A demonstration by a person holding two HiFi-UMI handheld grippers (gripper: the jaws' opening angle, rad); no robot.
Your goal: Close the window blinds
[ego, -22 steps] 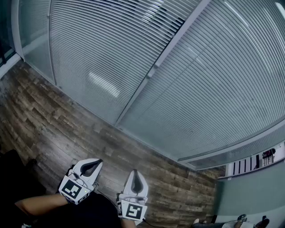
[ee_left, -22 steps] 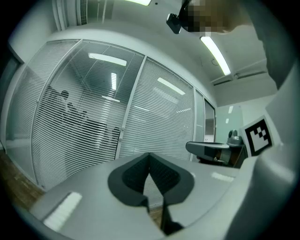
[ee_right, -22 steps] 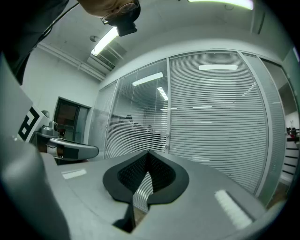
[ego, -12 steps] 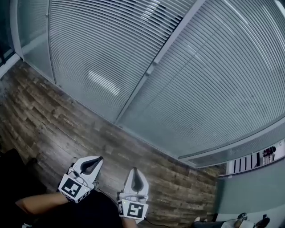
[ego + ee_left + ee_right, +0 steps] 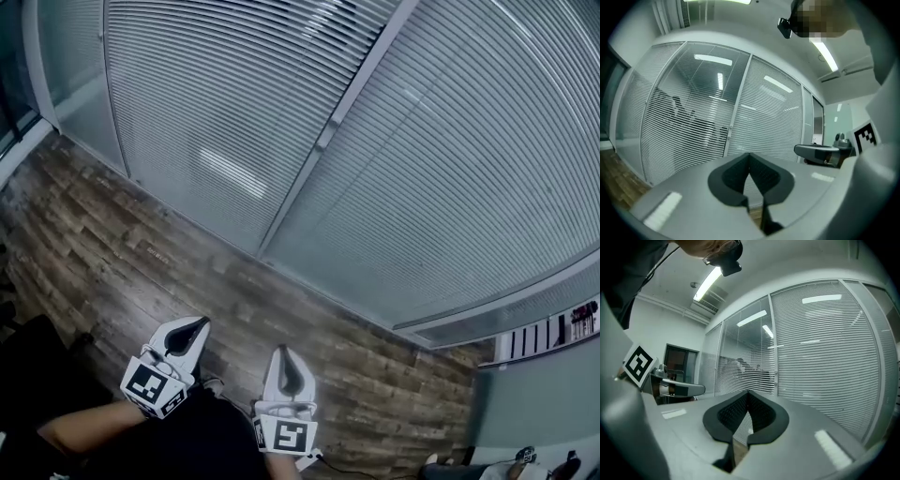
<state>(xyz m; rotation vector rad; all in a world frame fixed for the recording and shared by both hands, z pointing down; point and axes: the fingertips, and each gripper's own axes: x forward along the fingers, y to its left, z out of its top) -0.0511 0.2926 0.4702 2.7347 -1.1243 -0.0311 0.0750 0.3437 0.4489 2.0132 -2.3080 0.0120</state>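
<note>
Slatted window blinds cover a glass wall ahead. The left panel (image 5: 216, 103) has slats tilted open near its top, with dark gaps showing; the right panel (image 5: 450, 178) looks flat and closed. A pale post (image 5: 328, 141) divides them. Both grippers hang low, well short of the blinds, over the wooden floor (image 5: 112, 234). My left gripper (image 5: 194, 325) is shut and holds nothing. My right gripper (image 5: 284, 354) is also shut and empty. In the left gripper view the open-slatted panel (image 5: 684, 126) lies beyond the closed left gripper (image 5: 750, 155). The right gripper (image 5: 747, 393) points at the blinds (image 5: 820, 362).
A dark bulky shape (image 5: 28, 356) sits at the lower left by my arm. At the far right stands a white slatted unit (image 5: 544, 337) against a pale wall. A thin cable (image 5: 361, 469) runs over the floor near the bottom edge.
The head view has shifted, so the blinds sit further right and more floor shows. Both grippers stay shut and low, the left a little lower in frame.
</note>
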